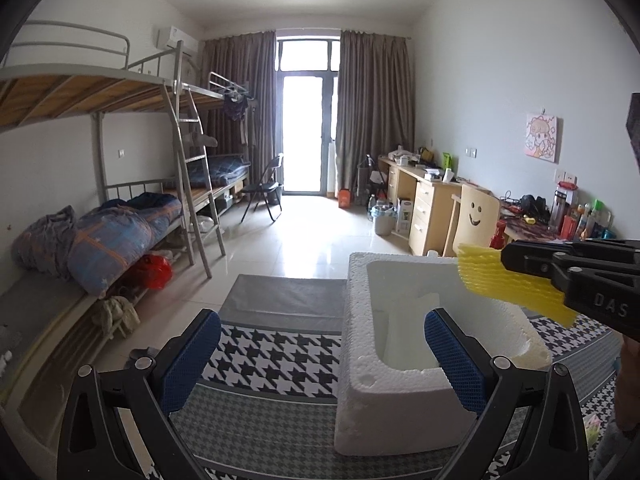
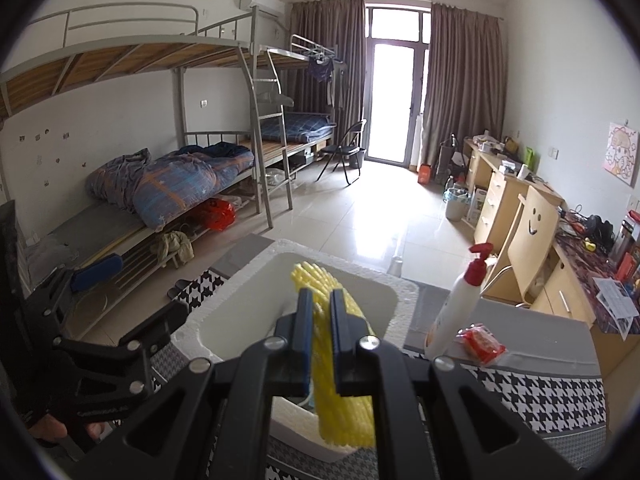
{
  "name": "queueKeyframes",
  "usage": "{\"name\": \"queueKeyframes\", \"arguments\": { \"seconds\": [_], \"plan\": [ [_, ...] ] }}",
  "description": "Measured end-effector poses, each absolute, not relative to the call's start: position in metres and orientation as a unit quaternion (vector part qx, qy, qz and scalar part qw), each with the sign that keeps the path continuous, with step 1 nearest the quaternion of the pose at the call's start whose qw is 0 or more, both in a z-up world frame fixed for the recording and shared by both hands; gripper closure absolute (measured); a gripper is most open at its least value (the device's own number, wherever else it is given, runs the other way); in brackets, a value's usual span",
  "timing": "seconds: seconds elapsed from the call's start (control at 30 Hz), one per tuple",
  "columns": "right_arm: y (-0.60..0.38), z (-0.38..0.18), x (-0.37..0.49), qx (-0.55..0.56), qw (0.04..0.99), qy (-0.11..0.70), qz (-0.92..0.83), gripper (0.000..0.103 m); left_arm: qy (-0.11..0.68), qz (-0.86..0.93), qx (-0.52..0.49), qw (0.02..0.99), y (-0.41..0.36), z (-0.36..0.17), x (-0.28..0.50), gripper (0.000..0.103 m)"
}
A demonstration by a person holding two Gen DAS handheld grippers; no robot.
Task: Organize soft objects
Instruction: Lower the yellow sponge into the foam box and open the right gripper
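We pinch the yellow foam net (image 2: 340, 344) in our right gripper (image 2: 320, 320) above the white foam box (image 1: 360, 360), seemingly to drop it in, while our left gripper (image 1: 320, 360), spread wide and empty, waits beside the box.

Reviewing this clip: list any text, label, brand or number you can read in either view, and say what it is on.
"DAS": raised letters on the black body of the right gripper, cut off by the frame edge, so possibly part of a longer word.
Embossed lettering on the left gripper: too small to read.
White pump bottle label: blurred.
Red packet: print unreadable.
Cartoon poster: no legible words.
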State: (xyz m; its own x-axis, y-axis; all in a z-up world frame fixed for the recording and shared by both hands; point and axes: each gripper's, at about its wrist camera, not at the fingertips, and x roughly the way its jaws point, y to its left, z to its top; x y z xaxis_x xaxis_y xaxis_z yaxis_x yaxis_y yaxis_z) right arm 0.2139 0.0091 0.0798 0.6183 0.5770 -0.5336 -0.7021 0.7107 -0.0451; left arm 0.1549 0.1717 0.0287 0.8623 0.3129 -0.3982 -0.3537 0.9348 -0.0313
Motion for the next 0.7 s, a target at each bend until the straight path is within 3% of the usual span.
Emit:
{"name": "queueKeyframes", "arguments": {
  "seconds": [0.7],
  "plan": [
    [0.036,0.063,0.223,-0.133,0.883,0.274,0.358,0.092,0.187,0.162,-0.062,0.967,0.176,0.021,0.127,0.001]
  ]
}}
